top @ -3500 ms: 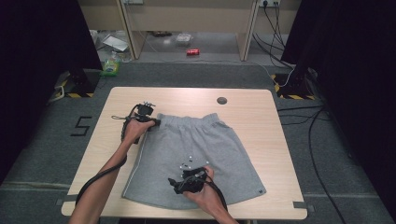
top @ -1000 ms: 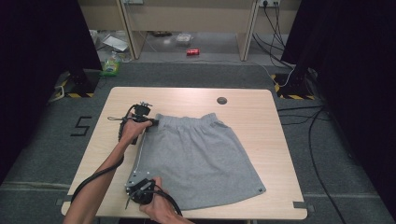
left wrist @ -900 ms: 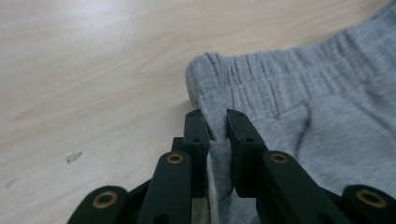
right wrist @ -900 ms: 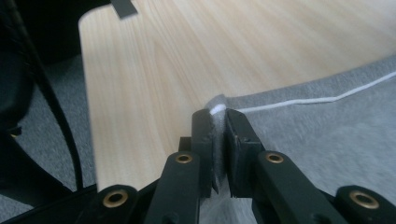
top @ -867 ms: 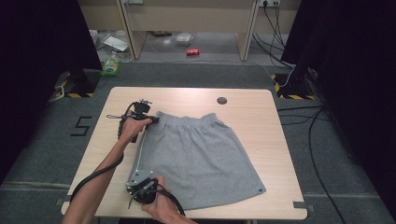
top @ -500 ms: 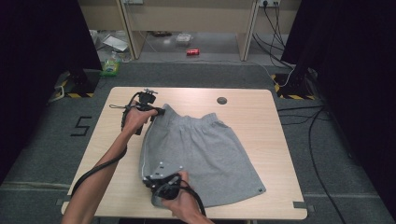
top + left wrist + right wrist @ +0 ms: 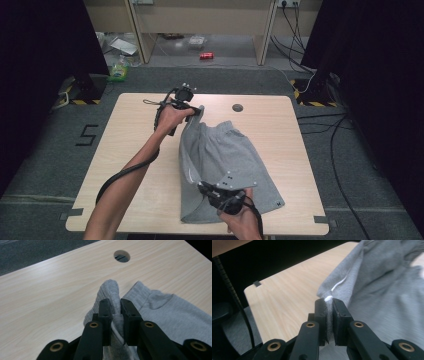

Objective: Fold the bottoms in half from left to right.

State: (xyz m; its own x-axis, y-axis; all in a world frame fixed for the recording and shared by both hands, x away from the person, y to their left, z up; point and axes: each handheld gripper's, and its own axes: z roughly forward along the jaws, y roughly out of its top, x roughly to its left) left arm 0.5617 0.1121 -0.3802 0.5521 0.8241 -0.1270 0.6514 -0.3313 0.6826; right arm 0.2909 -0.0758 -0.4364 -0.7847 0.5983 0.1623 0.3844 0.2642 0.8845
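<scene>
**Grey shorts, left edge lifted and carried over**

Item: grey shorts [image 7: 227, 160], centre of the high view on the wooden table [image 7: 130, 150]; a second ago they lay flat and spread, now the left edge is raised off the board and drawn rightward over the rest, baring tabletop at frame left.
Left gripper [image 7: 196, 112]: jaws pinched tight on the waistband corner [image 7: 111, 293], upper middle of frame; risen and shifted right since the earlier frame.
Right gripper [image 7: 204, 188]: jaws clamped on the hem corner with white side stripe [image 7: 329, 298], lower middle; moved from the lower left edge toward centre.
Surroundings: cable hole [image 7: 237, 107] beyond the shorts; red can [image 7: 206, 55] and green packet [image 7: 119, 73] on the floor at top; black curtains at both sides.
Obstructions: the lifted fold hides part of the cloth beneath.
</scene>
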